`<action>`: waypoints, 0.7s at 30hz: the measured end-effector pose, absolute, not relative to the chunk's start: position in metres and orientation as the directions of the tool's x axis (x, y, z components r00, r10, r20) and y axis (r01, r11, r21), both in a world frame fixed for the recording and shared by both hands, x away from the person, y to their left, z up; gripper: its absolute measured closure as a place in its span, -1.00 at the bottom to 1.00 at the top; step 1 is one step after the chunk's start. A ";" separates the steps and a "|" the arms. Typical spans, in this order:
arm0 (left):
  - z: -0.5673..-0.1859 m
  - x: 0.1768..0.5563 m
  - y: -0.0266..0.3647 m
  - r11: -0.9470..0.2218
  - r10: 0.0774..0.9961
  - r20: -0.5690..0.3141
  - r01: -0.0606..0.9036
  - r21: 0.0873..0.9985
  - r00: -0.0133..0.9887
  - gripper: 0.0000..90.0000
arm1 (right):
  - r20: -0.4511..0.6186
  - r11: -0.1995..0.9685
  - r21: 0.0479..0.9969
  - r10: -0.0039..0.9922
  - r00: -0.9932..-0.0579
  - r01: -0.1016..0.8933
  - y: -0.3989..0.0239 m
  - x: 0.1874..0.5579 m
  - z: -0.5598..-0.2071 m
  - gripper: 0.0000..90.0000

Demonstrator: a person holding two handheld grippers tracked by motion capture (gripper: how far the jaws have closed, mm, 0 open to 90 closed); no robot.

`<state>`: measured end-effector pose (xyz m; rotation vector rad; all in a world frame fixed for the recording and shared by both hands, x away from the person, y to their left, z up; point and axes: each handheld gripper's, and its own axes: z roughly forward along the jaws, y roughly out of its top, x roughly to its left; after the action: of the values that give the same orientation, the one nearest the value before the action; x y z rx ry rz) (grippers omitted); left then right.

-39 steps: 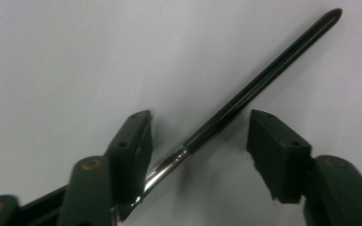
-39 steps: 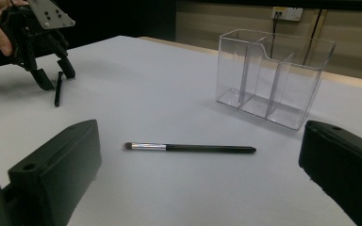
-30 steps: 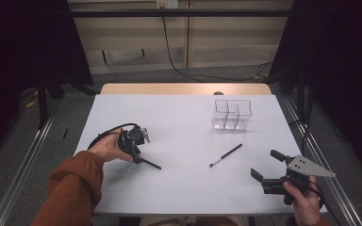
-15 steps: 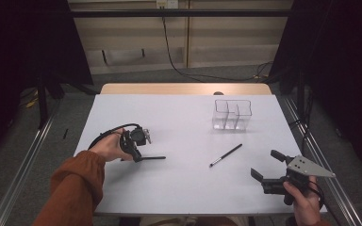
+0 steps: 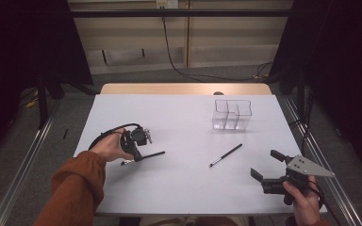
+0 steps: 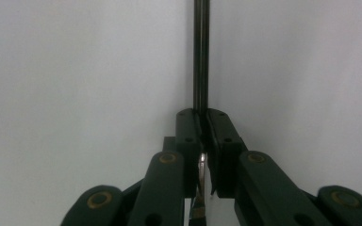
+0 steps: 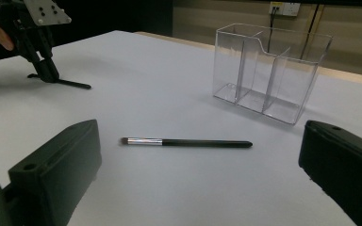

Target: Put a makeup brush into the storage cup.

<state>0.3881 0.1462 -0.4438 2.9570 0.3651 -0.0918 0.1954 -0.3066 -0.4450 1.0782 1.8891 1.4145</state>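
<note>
White table, centre frame. Clear three-compartment organiser, upper right, is seen empty. Left gripper, left of centre, jaws just closed, is clamped on a dark brush, long axis level, free end pointing right. Right gripper, lower right, is held agape. Second brush lies diagonal between; both brushes are judged unstowed.

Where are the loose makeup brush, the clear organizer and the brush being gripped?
loose makeup brush (image 7: 202,142), right gripper view, black handle.
clear organizer (image 5: 232,114), high view, front wall.
gripped brush (image 6: 201,56), left gripper view, dark handle.
</note>
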 end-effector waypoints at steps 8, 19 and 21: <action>-0.442 0.390 0.151 -0.948 0.255 -0.098 0.268 0.172 0.962 0.87 | 0.043 0.128 0.952 0.845 -0.533 0.279 -0.307 0.196 -0.445 -1.00; -0.435 0.390 0.163 -0.904 0.315 -0.112 0.334 0.267 0.942 0.87 | 0.041 0.129 0.952 0.845 -0.533 0.279 -0.307 0.196 -0.445 -1.00; -0.432 0.390 0.166 -0.886 0.332 -0.125 0.355 0.297 0.935 0.87 | 0.043 0.127 0.952 0.847 -0.530 0.279 -0.307 0.196 -0.445 -1.00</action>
<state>0.3899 0.1661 -0.4322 2.7737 0.5059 -0.1013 0.1957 -0.3067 -0.4449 1.0832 1.8864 1.4125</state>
